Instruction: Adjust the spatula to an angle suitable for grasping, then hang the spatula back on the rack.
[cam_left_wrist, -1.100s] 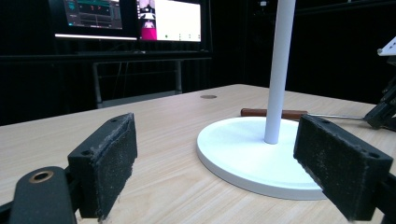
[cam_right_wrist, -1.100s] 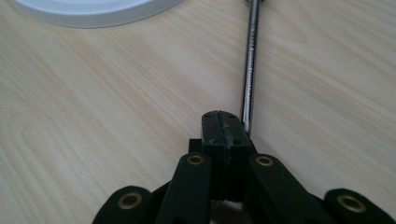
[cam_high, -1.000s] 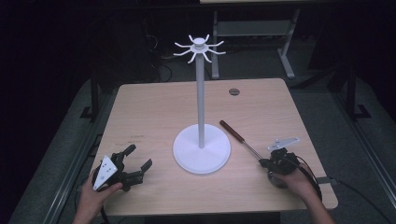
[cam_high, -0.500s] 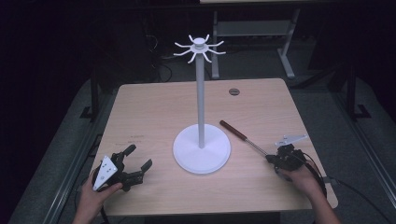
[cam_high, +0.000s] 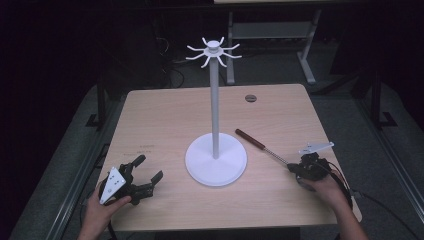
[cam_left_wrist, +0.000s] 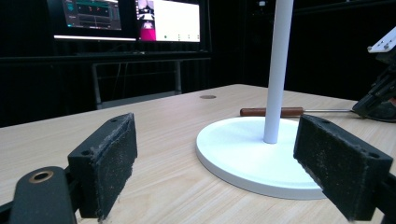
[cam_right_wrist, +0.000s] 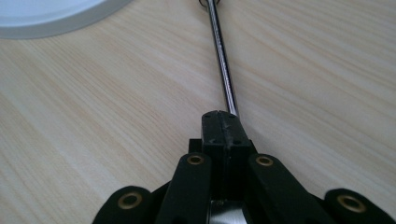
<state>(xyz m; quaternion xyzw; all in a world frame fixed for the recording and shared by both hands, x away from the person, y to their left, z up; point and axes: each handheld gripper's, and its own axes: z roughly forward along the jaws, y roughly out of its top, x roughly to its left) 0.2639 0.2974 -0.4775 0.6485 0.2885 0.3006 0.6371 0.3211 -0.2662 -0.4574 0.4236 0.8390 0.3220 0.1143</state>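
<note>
Near the counter's (cam_high: 165, 107) right edge, your right gripper (cam_right_wrist: 223, 122) pinches the utensil's metal shaft (cam_right_wrist: 222, 60) low for lifting; your left gripper (cam_high: 147, 176) waits, fingers spread.

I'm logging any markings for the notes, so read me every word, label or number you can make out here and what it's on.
Nothing is legible.
Table: faint print near its left edge, too small to read.
Monitors behind the table: interface text, too blurred to read.
White stand, wooden-handled tool, left gripper, right gripper: no visible text.
</note>
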